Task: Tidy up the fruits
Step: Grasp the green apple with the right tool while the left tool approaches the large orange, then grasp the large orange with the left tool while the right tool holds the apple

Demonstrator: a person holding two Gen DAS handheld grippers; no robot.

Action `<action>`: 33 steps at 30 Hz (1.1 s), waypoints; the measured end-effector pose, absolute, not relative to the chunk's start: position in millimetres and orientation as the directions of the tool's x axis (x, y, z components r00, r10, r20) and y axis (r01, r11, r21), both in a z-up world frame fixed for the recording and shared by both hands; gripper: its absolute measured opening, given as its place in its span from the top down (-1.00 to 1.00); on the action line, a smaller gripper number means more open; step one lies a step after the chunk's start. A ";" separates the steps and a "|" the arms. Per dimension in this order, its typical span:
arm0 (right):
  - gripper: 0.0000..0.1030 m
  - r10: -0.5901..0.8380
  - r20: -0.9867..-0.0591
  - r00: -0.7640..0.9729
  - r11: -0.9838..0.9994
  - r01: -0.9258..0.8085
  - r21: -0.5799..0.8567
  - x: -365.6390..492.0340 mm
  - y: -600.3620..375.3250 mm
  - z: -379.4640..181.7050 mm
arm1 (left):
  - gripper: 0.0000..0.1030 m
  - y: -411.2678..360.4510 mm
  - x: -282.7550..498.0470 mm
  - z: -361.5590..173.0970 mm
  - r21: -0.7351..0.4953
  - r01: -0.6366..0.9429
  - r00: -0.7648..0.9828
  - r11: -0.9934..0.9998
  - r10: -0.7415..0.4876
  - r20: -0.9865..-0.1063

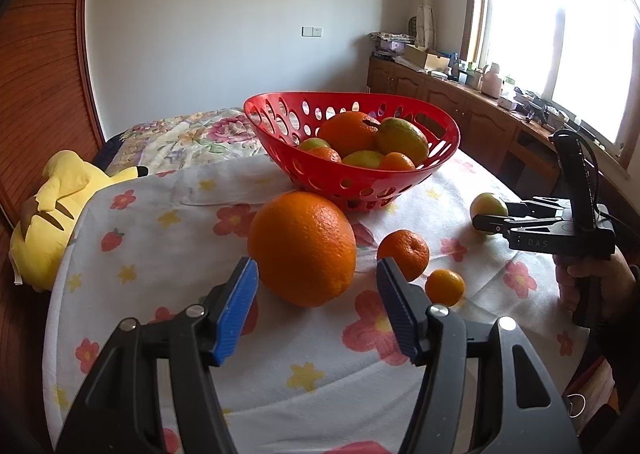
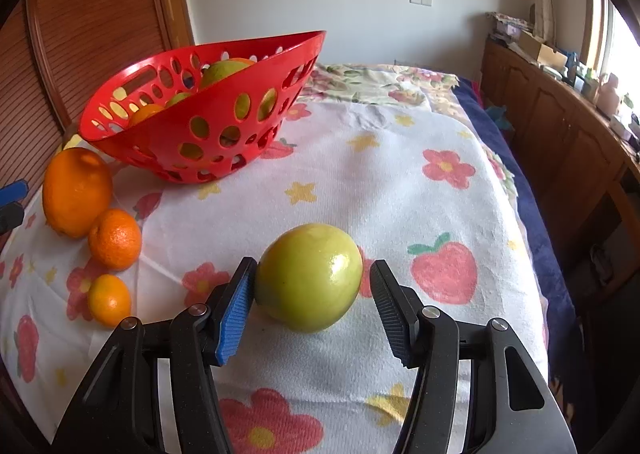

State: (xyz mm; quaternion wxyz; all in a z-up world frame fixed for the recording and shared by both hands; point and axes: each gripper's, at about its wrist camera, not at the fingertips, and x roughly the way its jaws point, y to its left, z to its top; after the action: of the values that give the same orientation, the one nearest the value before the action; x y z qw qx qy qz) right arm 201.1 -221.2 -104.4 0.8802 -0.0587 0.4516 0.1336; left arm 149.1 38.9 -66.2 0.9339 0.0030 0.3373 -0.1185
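1. Holding the left gripper (image 1: 316, 294) low in the left wrist view, you are keeping its jaws spread wide; the big orange (image 1: 302, 248) is sitting at the centre of the frame, just ahead of the blue pads (image 1: 236, 310), with nothing gripped.
2. You are pointing the right gripper (image 2: 310, 304) at the green fruit (image 2: 309, 278), which is resting on the flowered cloth (image 2: 400, 189) in the lower middle of the right wrist view. The jaws are released around it: the left pad is at the skin or just off it, and a gap is showing at the right pad.
3. The red basket (image 1: 436, 169) is standing in the upper middle of the left view, already holding oranges and green fruit.
4. A mid-sized mandarin (image 1: 403, 254) and a small mandarin (image 1: 445, 287) are lying right of the big orange, close together on the cloth.
5. A yellow plush toy (image 1: 52, 213) is lying at the left edge of the left view, beside the cloth.
6. In that view your right hand (image 1: 592, 282) is showing at the right edge, gripping the handle.
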 end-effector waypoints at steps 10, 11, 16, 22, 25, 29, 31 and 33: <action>-0.02 0.200 -0.808 0.554 0.951 -0.310 0.023 187.4 -215.9 -101.9 | -0.24 37.9 151.5 -66.3 -0.077 0.219 0.744 0.973 -0.218 -0.632; -0.02 0.205 -0.805 0.557 0.949 -0.313 0.025 183.8 -215.1 -100.7 | -0.24 37.7 152.0 -66.1 -0.077 0.219 0.744 0.973 -0.218 -0.631; -0.02 0.237 -0.792 0.563 0.942 -0.332 0.046 167.8 -209.7 -94.0 | -0.26 37.8 158.4 -64.3 -0.072 0.215 0.747 0.974 -0.212 -0.630; -0.02 0.279 -0.784 0.554 0.927 -0.368 0.070 152.5 -199.6 -91.8 | -0.29 38.4 172.1 -66.6 -0.047 0.194 0.752 0.980 -0.180 -0.634; -0.02 0.280 -0.784 0.554 0.924 -0.376 0.064 147.6 -196.2 -93.1 | -0.29 39.8 175.6 -67.7 -0.059 0.197 0.748 0.979 -0.189 -0.636; -0.03 0.290 -0.785 0.547 0.922 -0.380 0.075 141.4 -194.9 -94.9 | -0.30 38.5 180.9 -67.4 -0.060 0.203 0.744 0.977 -0.194 -0.639; -0.03 0.293 -0.786 0.543 0.921 -0.382 0.079 138.5 -194.0 -96.9 | -0.31 37.9 184.8 -66.6 -0.059 0.202 0.743 0.978 -0.192 -0.642; -0.03 0.295 -0.787 0.542 0.920 -0.383 0.081 136.0 -192.6 -98.4 | -0.31 37.6 189.8 -64.4 -0.057 0.198 0.744 0.978 -0.189 -0.641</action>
State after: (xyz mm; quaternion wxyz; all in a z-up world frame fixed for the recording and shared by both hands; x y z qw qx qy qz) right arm 136.0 -192.6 -98.4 0.8766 -0.0505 0.4379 0.1932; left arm 189.8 37.6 -64.4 0.9339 0.0072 0.3422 -0.1036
